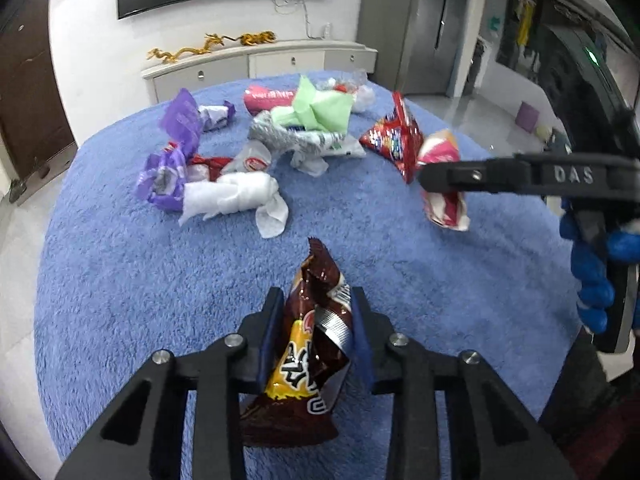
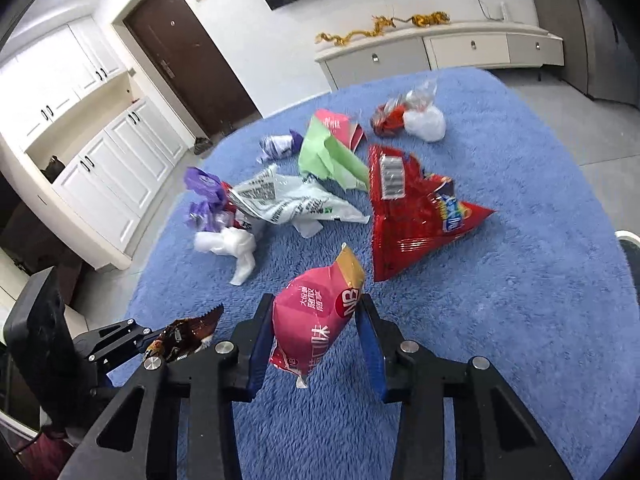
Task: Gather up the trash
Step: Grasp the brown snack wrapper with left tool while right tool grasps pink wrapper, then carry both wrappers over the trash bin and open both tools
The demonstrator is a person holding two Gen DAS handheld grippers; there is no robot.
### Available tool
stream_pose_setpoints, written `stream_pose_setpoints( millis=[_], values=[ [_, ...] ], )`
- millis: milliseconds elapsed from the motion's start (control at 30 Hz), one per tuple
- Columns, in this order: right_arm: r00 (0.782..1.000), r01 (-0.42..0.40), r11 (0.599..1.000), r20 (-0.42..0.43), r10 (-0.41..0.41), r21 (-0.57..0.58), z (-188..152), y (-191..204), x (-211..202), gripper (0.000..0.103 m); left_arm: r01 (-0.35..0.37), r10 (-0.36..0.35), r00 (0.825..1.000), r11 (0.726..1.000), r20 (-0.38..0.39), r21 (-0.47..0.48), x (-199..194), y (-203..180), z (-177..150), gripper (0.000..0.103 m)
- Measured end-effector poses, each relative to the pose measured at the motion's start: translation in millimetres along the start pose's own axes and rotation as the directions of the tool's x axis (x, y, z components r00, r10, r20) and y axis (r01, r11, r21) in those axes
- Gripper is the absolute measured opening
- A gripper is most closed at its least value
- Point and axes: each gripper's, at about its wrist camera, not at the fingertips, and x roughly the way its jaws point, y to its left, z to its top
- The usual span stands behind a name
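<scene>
My left gripper (image 1: 316,304) is shut on a brown snack wrapper (image 1: 312,340) and holds it above the blue fluffy cloth (image 1: 120,280). It also shows at the lower left of the right wrist view (image 2: 148,340), with the brown wrapper (image 2: 188,332) in it. My right gripper (image 2: 316,312) is shut on a pink packet (image 2: 312,320) above the cloth (image 2: 520,320). In the left wrist view it comes in from the right (image 1: 428,178), with the pink packet (image 1: 444,200) hanging from it.
A pile of trash lies at the cloth's middle and far side: a red chip bag (image 2: 412,216), green paper (image 2: 332,156), a printed plastic bag (image 2: 288,200), purple wrappers (image 1: 168,172), white tissue (image 1: 236,196). A white cabinet (image 1: 260,66) stands behind.
</scene>
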Motion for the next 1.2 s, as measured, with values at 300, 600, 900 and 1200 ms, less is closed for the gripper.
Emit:
stream_pose_setpoints(
  millis=[300, 600, 900, 1200],
  values=[
    [0.988, 0.079, 0.996, 0.129, -0.082, 0.029, 13, -36, -64, 0.038, 0.011, -0.014, 0.997, 0.999, 0.071, 0.03, -17, -39, 54, 0.031],
    [0.92, 0.302, 0.929, 0.189, -0.343, 0.215, 14, -163, -146, 0.038, 0.151, -0.163, 0.984, 0.976, 0.069, 0.154, 25, -144, 145, 0.031],
    [0.844, 0.415, 0.803, 0.147, -0.515, 0.428, 1, -301, -182, 0.038, 0.264, -0.254, 0.964, 0.936, -0.073, 0.234, 134, -278, 223, 0.031],
    [0.832, 0.446, 0.718, 0.048, -0.553, 0.534, -8, -408, -159, 0.041, 0.333, -0.303, 0.938, 0.925, -0.17, 0.184, 253, -360, 269, 0.034]
  ],
)
